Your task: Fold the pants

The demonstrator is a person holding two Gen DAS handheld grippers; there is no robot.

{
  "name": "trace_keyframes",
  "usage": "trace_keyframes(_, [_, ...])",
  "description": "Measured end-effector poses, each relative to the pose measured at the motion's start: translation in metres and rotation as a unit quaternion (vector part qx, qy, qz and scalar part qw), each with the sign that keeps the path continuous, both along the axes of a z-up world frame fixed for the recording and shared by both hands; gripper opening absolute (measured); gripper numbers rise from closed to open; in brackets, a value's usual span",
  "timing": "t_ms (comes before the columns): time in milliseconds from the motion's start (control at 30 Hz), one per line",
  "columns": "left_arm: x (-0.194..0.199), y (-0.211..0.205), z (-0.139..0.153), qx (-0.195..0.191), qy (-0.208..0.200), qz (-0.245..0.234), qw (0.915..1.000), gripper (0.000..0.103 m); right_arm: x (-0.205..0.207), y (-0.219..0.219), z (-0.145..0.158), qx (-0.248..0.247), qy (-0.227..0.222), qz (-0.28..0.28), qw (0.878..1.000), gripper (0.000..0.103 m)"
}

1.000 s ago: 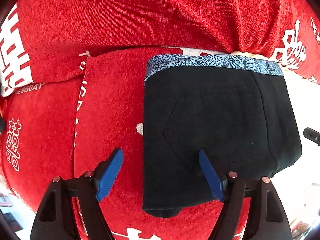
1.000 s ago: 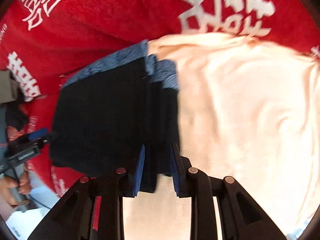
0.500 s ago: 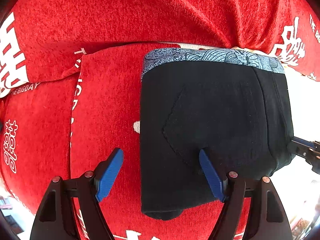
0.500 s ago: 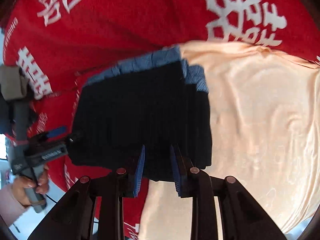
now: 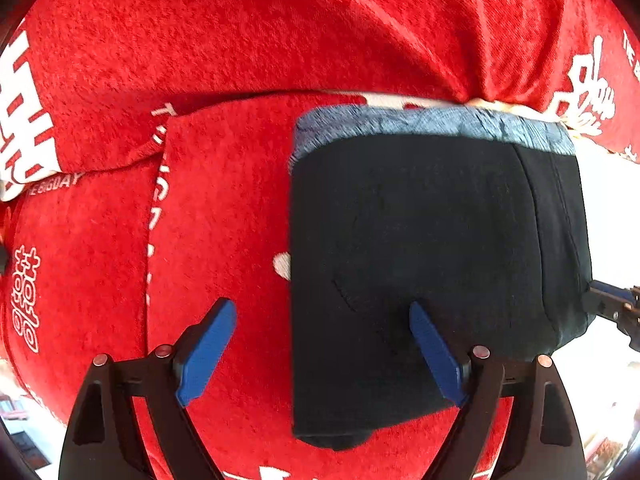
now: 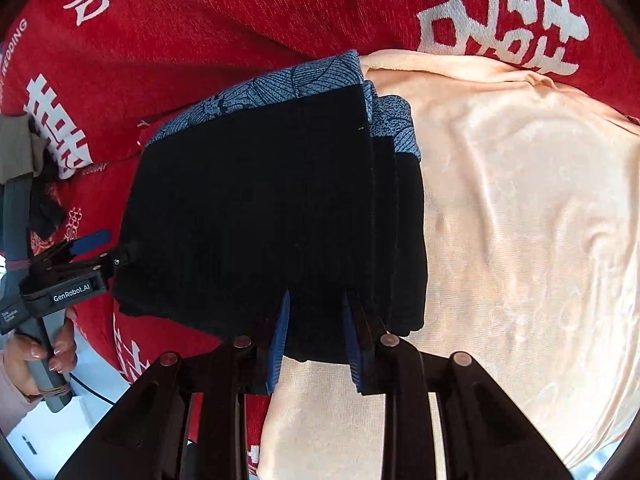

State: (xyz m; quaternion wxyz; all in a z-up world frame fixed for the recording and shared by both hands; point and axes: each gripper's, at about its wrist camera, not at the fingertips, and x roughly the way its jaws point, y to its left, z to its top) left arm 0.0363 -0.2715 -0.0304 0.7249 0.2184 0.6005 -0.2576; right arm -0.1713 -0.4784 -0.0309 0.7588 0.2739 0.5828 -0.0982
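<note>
The black pants [image 5: 432,248] with a blue patterned waistband lie folded into a compact rectangle on the red blanket [image 5: 224,208]. They also show in the right wrist view [image 6: 272,208]. My left gripper [image 5: 320,344] is open, one finger over the pants' left edge and one over the blanket. My right gripper [image 6: 316,328] is shut on the near edge of the folded pants. Its tip shows at the right edge of the left wrist view [image 5: 612,304]. The left gripper shows at the left of the right wrist view [image 6: 86,252].
A peach cloth [image 6: 520,240] lies under and to the right of the pants. The red blanket with white characters [image 6: 500,12] covers the rest of the surface. The hand that holds the left gripper [image 6: 36,356] is at the lower left.
My right gripper has carried the folded pants a little to the right, partly onto the peach cloth. My left gripper stays open at the pants' left edge.
</note>
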Motion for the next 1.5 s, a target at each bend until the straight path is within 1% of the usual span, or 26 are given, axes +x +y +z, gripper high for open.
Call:
trace_keyframes(167, [0.022,0.004,0.003,-0.007,-0.001,0.028,0.9996,0.089,0.002,-0.004,-0.003,0.004,-0.001,0.008,1.0,0.029])
trace_keyframes(267, [0.032,0.005,0.005,-0.011,-0.004,0.03,0.9995,0.089,0.002,-0.006,-0.002,0.005,0.0,0.009,1.0,0.029])
trace_keyframes(333, [0.038,0.002,0.005,-0.011,-0.009,0.027,0.9995,0.089,0.0,-0.013,0.007,-0.004,-0.011,-0.01,1.0,0.03])
trace_keyframes(367, [0.041,0.001,0.004,-0.011,-0.012,0.026,0.9995,0.089,-0.001,-0.017,0.012,-0.007,-0.021,-0.02,1.0,0.032])
trace_keyframes(400, [0.045,-0.001,0.004,-0.011,-0.015,0.026,0.9995,0.089,-0.002,-0.024,0.016,-0.003,-0.032,-0.031,0.999,0.037])
trace_keyframes(433, [0.048,-0.003,0.003,-0.012,-0.018,0.027,0.9994,0.089,-0.002,-0.033,0.018,0.007,-0.044,-0.046,0.998,0.04])
trace_keyframes(467, [0.053,-0.006,0.003,-0.016,-0.02,0.031,0.9992,0.089,0.0,-0.043,0.018,0.021,-0.051,-0.063,0.996,0.046])
trace_keyframes(533, [0.064,-0.009,-0.002,-0.028,-0.013,0.047,0.9984,0.089,0.011,-0.062,0.017,0.034,-0.06,-0.087,0.994,0.046])
trace_keyframes(600, [0.07,-0.011,-0.008,-0.034,0.001,0.061,0.9976,0.089,0.024,-0.075,0.018,0.035,-0.075,-0.094,0.992,0.046])
trace_keyframes(667, [0.071,-0.011,-0.011,-0.043,0.01,0.066,0.9969,0.089,0.043,-0.088,0.012,0.036,-0.079,-0.1,0.991,0.046])
trace_keyframes(700, [0.068,-0.012,-0.012,-0.043,0.011,0.061,0.9971,0.089,0.05,-0.094,0.005,0.046,-0.076,-0.104,0.991,0.039])
trace_keyframes(733, [0.063,-0.013,-0.014,-0.042,0.008,0.051,0.9977,0.089,0.057,-0.099,-0.001,0.06,-0.073,-0.107,0.99,0.028])
trace_keyframes(767, [0.059,-0.013,-0.016,-0.04,0.006,0.043,0.9983,0.089,0.063,-0.102,-0.007,0.063,-0.063,-0.109,0.99,0.015])
trace_keyframes(833, [0.053,-0.015,-0.023,-0.038,0.007,0.03,0.9988,0.089,0.066,-0.104,-0.008,0.062,-0.063,-0.1,0.991,0.012])
trace_keyframes(867, [0.052,-0.014,-0.028,-0.042,0.006,0.032,0.9986,0.09,0.065,-0.103,-0.009,0.054,-0.057,-0.094,0.992,0.01])
trace_keyframes(900, [0.053,-0.014,-0.031,-0.042,0.009,0.036,0.9984,0.092,0.063,-0.103,-0.012,0.042,-0.046,-0.088,0.994,0.008])
trace_keyframes(933, [0.054,-0.013,-0.033,-0.038,0.012,0.043,0.9983,0.096,0.063,-0.104,-0.016,0.041,-0.039,-0.086,0.995,0.008])
trace_keyframes(1000, [0.056,-0.012,-0.034,-0.038,0.018,0.052,0.9978,0.096,0.062,-0.104,-0.022,0.04,-0.032,-0.082,0.995,0.008])
trace_keyframes(1100, [0.053,-0.012,-0.031,-0.038,0.008,0.04,0.9984,0.096,0.063,-0.095,-0.02,0.016,-0.031,-0.066,0.997,0.008])
trace_keyframes(1167, [0.053,-0.011,-0.028,-0.038,0.005,0.037,0.9986,0.096,0.061,-0.091,-0.018,0.012,-0.03,-0.063,0.997,0.008])
trace_keyframes(1333, [0.052,-0.008,-0.024,-0.032,0.009,0.033,0.9989,0.096,0.042,-0.083,-0.016,0.014,-0.02,-0.074,0.997,0.009])
trace_keyframes(1367, [0.052,-0.008,-0.023,-0.03,0.01,0.032,0.999,0.096,0.036,-0.082,-0.016,0.004,-0.01,-0.078,0.997,0.009])
trace_keyframes(1400, [0.052,-0.008,-0.021,-0.027,0.011,0.029,0.9992,0.096,0.031,-0.081,-0.019,-0.001,0.011,-0.085,0.996,0.009])
trace_keyframes(1500, [0.049,-0.007,-0.015,-0.021,0.009,0.018,0.9996,0.096,0.009,-0.084,-0.02,0.021,0.01,-0.111,0.994,0.01])
